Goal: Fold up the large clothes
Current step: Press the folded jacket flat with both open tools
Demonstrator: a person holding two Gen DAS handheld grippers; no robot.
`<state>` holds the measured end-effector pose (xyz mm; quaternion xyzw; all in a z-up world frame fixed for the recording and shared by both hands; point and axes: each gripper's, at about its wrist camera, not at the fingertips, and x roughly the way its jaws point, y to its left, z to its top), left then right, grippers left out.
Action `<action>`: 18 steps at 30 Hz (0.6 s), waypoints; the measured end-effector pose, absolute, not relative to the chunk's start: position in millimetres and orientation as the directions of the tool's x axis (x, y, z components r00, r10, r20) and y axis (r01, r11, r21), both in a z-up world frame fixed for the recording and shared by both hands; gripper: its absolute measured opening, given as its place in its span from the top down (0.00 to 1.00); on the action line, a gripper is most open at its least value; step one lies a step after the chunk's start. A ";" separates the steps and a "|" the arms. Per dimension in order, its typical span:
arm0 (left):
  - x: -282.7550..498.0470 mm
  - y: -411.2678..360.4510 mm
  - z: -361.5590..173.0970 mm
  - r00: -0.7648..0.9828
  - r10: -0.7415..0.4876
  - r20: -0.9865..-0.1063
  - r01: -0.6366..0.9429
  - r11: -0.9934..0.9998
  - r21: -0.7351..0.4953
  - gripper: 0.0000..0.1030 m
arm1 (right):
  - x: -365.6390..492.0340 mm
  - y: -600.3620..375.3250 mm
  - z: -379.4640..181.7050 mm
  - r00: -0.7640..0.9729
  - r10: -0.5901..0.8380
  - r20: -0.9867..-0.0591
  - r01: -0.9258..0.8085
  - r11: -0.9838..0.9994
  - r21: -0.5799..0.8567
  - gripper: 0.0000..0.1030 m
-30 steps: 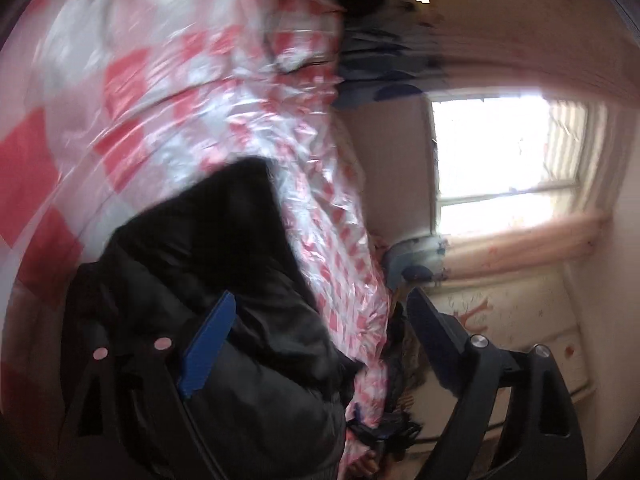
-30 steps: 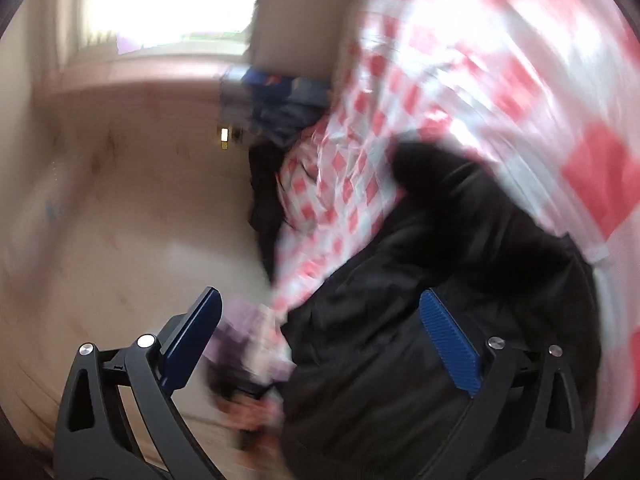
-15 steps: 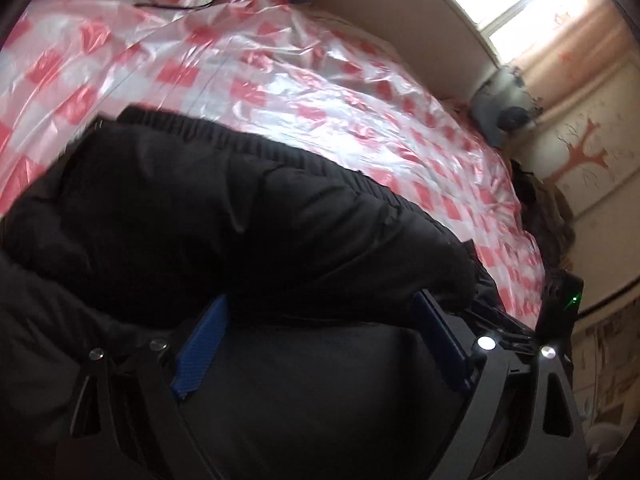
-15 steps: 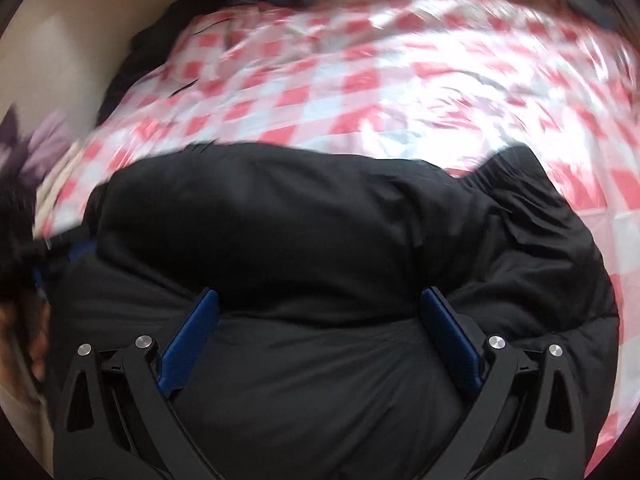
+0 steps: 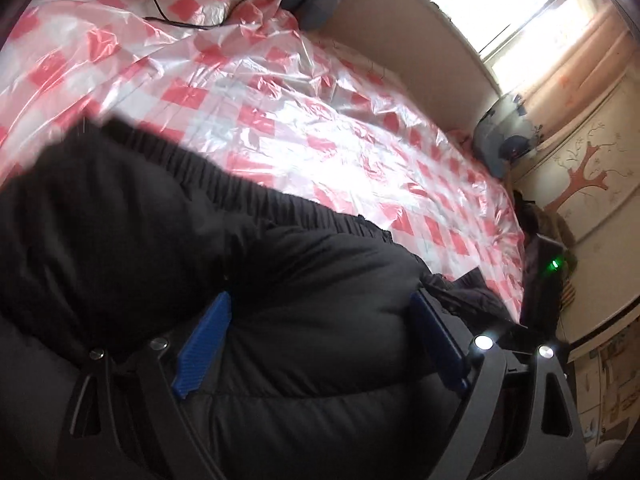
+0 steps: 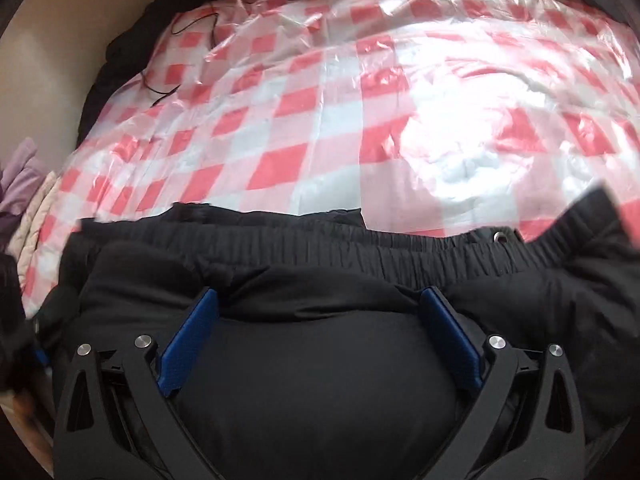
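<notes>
My left tongs (image 5: 320, 312) and my right tongs (image 6: 320, 304) both point down at a big black puffy jacket (image 6: 320, 380) that lies at the near edge of the bed. The jacket bulges up between the blue pads of each one, and the pads stand very wide apart. I cannot tell if they squeeze the puffy cloth or just sit around it, because the pad tips sink into dark folds. The bottom of the jacket is cut off in both views, so I cannot see all of it. Its gathered stretchy hem (image 6: 360, 248) runs across the bed past my tongs. In the right view I can see a small metal ring (image 6: 499, 237) on that hem; the left view does not show it. The bed wears a shiny red and white checked plastic sheet (image 5: 280, 92), and bright glare hides some of its squares. A thin black cord (image 5: 192, 20) lies near the far edge of the bed. Only the left view shows the window (image 5: 500, 4), a tree picture on the wall (image 5: 584, 176) and a dark box with a green light (image 5: 554, 265) past the bed's side edge. Only the right view shows a pale purple cloth (image 6: 20, 184) off the other side, and it is blurry.
</notes>
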<state>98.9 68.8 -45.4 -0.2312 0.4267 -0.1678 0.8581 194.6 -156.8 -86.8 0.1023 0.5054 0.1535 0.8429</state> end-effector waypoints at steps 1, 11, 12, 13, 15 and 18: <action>97.1 69.2 -47.8 0.578 -0.486 -0.656 0.091 0.837 -0.539 0.16 | 194.8 -153.4 -87.6 0.430 0.353 -0.831 -0.166 0.936 0.311 0.07; 60.7 137.4 -16.3 0.680 -0.444 -0.584 0.015 0.804 -0.594 0.14 | 146.1 -229.2 -46.4 0.575 0.286 -0.766 -0.082 0.952 0.294 0.07; 61.8 143.3 -28.4 0.670 -0.450 -0.591 -0.008 0.791 -0.612 0.14 | 148.9 -242.4 -65.3 0.553 0.277 -0.786 -0.042 0.951 0.306 0.07; 62.5 149.2 -41.4 0.665 -0.470 -0.581 -0.018 0.767 -0.641 0.14 | 150.9 -252.2 -83.9 0.536 0.275 -0.798 -0.011 0.947 0.320 0.07; 60.4 150.9 -53.8 0.674 -0.493 -0.550 -0.002 0.743 -0.669 0.15 | 148.3 -260.2 -100.8 0.553 0.319 -0.770 -0.008 0.926 0.377 0.07; 61.4 138.9 -51.0 0.661 -0.454 -0.598 -0.005 0.794 -0.608 0.15 | 147.4 -258.5 -101.1 0.545 0.319 -0.775 -0.020 0.930 0.368 0.07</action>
